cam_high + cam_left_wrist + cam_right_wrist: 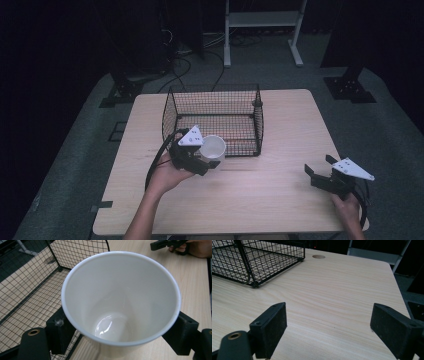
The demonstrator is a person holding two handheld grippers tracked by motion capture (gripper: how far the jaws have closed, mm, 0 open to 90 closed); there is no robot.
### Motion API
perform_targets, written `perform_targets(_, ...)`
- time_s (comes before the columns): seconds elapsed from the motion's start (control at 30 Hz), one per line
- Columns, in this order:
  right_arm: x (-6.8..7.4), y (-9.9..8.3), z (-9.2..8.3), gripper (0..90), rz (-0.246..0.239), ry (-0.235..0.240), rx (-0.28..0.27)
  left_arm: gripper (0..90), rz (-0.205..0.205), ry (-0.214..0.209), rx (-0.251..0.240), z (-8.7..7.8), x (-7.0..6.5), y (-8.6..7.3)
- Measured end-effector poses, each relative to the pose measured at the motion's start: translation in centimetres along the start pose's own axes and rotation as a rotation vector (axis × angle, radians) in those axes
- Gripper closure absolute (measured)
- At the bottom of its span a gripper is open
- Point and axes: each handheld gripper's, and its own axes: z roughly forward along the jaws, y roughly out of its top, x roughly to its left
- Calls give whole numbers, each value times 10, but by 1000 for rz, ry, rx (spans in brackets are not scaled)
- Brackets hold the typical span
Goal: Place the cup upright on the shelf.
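Pale wooden table (280,150) with fine straight grain and rounded corners, smooth and matt, spread under everything. On its far half, a black wire-mesh basket (172,107): square, open-topped, thin rods in a tight grid, stiff and see-through. Just in front of the basket's near wall, at its left end, a white tapered cup (214,148), glossy, smooth-walled, round-rimmed, empty; a soft highlight on the bottom in the left gripper view. Appears lifted clear of the table, though the contact underneath is hidden.

Left gripper (201,161), black and blocky with a grey three-cornered plate on top, clamped on the white cup (120,305), one jaw on each side of the wall below the rim. Right gripper (320,170), same build, low near the table's right front corner, well apart from cup and basket, jaws spread wide around nothing but bare wood (332,302).

Likely risks, judged from this arrangement:
- Slick curved wall against flat hard jaws: little friction, so a slide downward or a twist out of the grip under a quick swing.
- Taper narrowing toward the base: any loosening probably enough to drop it through.
- Basket wall right beside the cup: too low a carry over it, a knock on the top rod, a tipped cup or a shoved basket.
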Motion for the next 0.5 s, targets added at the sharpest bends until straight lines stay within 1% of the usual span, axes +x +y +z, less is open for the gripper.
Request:
perform_targets(0.03, 0, 0, 0, 130, 0, 0, 1, 208, -5, -4, -4, 0, 1, 1)
perform_targets(0.13, 0, 0, 0, 130, 0, -1, -1, 207, -3, -3, -9, -3, 4, 5)
perform_targets(0.3, 0, 0, 0, 131, -1, 0, -1, 208, -1, 4, 0, -6, 15, 11)
perform_targets(0.33, 0, 0, 0, 131, -1, 0, -1, 208, -1, 4, 0, -6, 15, 11)
perform_targets(0.4, 0, 0, 0, 130, -3, -1, 0, 208, 0, 11, 5, -8, 20, 15)
perform_targets(0.43, 0, 0, 0, 130, -3, -1, 0, 208, 0, 11, 5, -8, 20, 15)
perform_targets(0.47, 0, 0, 0, 130, -1, 0, -1, 208, 1, 10, 8, -9, 25, 18)
perform_targets(0.5, 0, 0, 0, 130, -1, 0, -1, 208, 1, 10, 8, -9, 25, 18)
